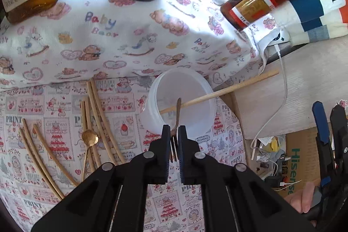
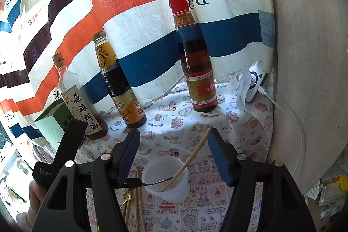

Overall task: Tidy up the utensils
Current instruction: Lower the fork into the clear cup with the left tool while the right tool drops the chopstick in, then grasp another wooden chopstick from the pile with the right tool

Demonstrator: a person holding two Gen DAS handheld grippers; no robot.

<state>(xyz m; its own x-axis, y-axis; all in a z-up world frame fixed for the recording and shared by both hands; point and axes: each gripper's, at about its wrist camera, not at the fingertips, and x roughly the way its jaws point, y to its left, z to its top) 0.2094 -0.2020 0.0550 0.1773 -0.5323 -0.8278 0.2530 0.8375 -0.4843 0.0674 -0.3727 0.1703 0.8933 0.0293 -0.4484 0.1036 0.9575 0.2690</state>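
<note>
Gripping fork [image 1: 175,123] at tines, left gripper [image 1: 174,134] clamped, handle dipped into cup [image 1: 184,84] beside chopstick [image 1: 219,92]; bottle tops seen only in right view, right gripper [image 2: 174,156] gaping, empty; loose chopsticks [image 1: 95,119] partly hidden

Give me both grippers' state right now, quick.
Left gripper: shut on the fork, its handle reaching into the plastic cup.
Right gripper: open, nothing between its jaws.

Fork [image 1: 176,121] tines were hidden between the gripping pads; all three bottles' tops were cropped in the left wrist view.
</note>
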